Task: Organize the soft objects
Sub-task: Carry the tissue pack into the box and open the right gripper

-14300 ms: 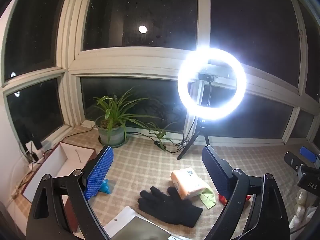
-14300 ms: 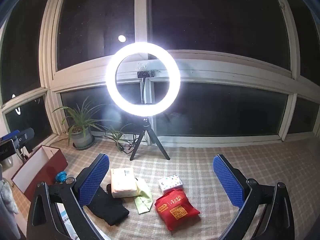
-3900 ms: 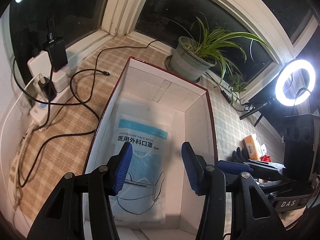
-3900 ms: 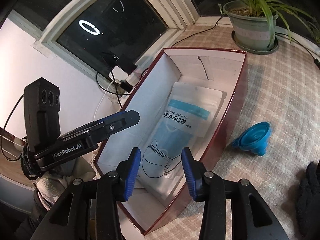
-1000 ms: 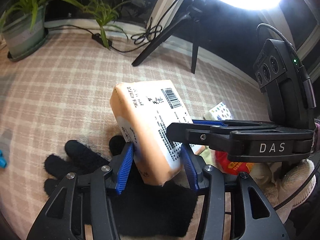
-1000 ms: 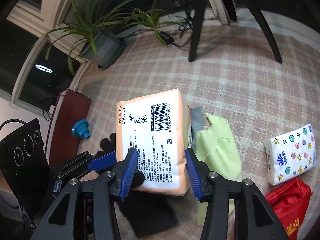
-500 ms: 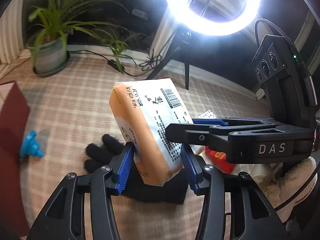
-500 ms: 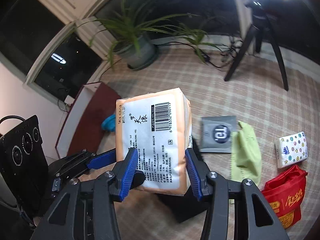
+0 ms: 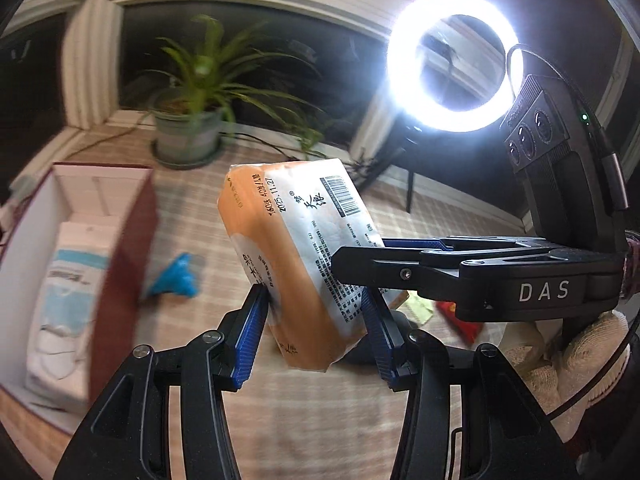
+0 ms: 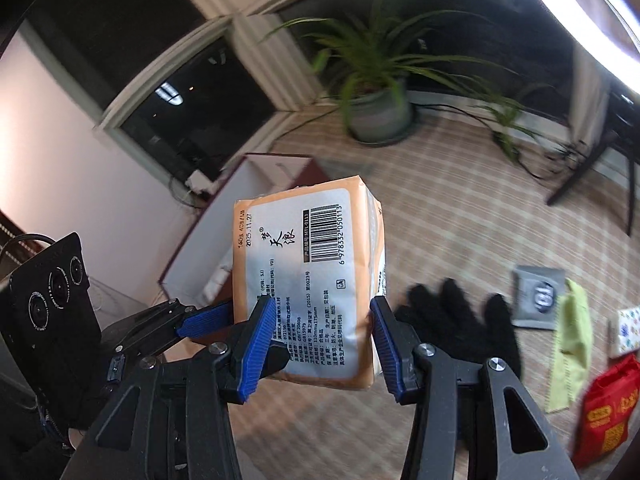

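An orange tissue pack (image 9: 296,256) (image 10: 316,280) with a white barcode label hangs in the air, clamped from two sides. My left gripper (image 9: 316,332) is shut on its lower end, and my right gripper (image 10: 320,344) is shut on it too, coming in from the right in the left wrist view. The dark red box (image 9: 120,248) (image 10: 208,256) lies at the left with a face-mask packet (image 9: 68,292) inside. On the checked mat lie a black glove (image 10: 460,320), a light green cloth (image 10: 572,336), a red pouch (image 10: 608,404) and a small patterned tissue packet (image 10: 628,328).
A blue funnel (image 9: 176,276) lies beside the box. A potted plant (image 9: 188,136) stands by the window, and a ring light (image 9: 452,60) on a tripod stands behind the mat. A grey sachet (image 10: 538,296) lies by the green cloth. Cables run along the wall.
Both grippers have lifted the tissue pack up off the glove and carried it left; the red box with the mask packet has come into view.
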Available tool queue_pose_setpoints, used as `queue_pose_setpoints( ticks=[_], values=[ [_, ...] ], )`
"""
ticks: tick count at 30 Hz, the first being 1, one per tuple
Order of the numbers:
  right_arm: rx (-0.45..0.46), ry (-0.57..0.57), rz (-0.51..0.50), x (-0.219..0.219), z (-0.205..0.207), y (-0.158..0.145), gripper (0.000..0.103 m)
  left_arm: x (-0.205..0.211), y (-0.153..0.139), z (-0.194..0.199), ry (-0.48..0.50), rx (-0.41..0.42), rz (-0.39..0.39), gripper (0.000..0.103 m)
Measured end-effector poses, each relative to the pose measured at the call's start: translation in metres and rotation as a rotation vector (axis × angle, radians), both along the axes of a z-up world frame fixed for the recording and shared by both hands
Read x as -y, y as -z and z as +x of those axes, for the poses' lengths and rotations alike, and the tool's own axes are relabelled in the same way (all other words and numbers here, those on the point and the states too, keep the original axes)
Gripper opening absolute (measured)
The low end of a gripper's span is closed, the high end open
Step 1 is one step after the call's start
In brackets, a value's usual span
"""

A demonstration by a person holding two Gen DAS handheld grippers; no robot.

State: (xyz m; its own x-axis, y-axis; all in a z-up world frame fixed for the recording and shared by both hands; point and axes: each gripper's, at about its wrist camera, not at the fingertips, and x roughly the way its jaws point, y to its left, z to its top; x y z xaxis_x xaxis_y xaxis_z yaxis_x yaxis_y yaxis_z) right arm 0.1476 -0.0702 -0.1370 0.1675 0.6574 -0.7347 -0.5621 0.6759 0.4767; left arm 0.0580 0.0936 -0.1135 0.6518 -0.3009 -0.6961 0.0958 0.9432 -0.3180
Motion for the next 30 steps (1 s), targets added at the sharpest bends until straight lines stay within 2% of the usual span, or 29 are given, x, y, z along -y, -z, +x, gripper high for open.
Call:
queue_pose_setpoints(
  ticks=[15, 23, 30],
  values=[
    [0.032, -0.147, -0.015, -0.152, -0.044, -0.007, 0.045, -0.128, -0.001, -0.047, -0.143, 0.0, 0.008, 0.047],
    [0.001, -0.158, -0.037, -0.205, -0.048, 0.007, 0.045, -0.182, 0.011, -0.058, -0.179, -0.031, 0.003, 0.047],
    [-0.022, -0.165, -0.076, -0.236, -0.044, 0.026, 0.045, -0.208, 0.026, -0.055, -0.189, -0.078, 0.004, 0.047]
  ],
)
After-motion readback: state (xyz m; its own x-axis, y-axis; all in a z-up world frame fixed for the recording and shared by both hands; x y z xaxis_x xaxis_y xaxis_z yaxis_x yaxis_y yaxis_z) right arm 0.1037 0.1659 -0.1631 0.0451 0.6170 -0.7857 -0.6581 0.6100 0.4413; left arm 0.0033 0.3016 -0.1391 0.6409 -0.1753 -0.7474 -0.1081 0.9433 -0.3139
